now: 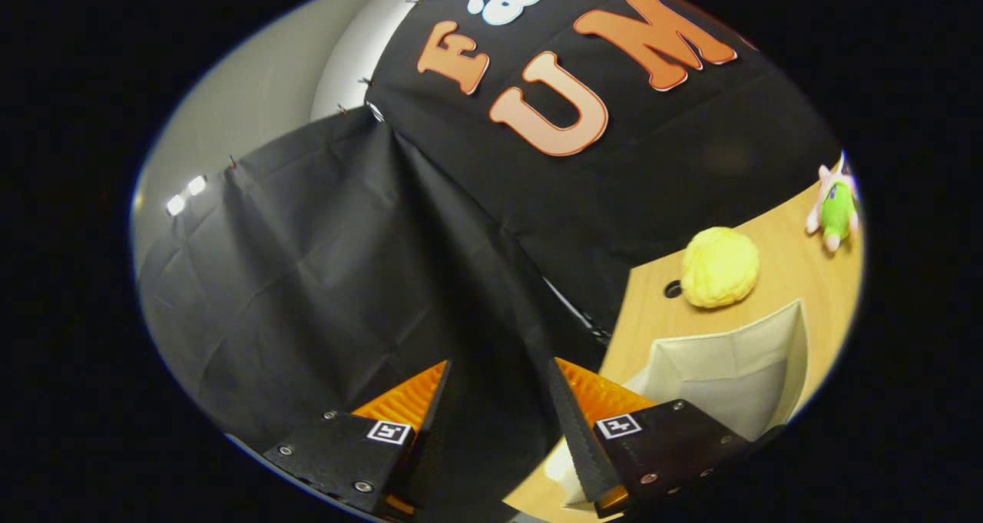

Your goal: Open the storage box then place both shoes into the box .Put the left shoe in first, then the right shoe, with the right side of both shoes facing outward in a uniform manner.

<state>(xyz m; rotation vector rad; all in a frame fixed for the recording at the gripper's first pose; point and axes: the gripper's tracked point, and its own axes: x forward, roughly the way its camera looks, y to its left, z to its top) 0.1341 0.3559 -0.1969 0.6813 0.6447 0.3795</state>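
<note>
two fingers of the gripper (498,400) stand apart with nothing between them, so it is open and holds nothing. they point at the black cloth wall (330,277), off past the corner of the table (783,277). the storage box (737,362) sits on the table near that corner, beside one finger, its top open and pale inside. i see no shoes. a yellow soft ball (719,266) and a small green toy (835,210) lie farther along the table's back edge, out of the way.
</note>
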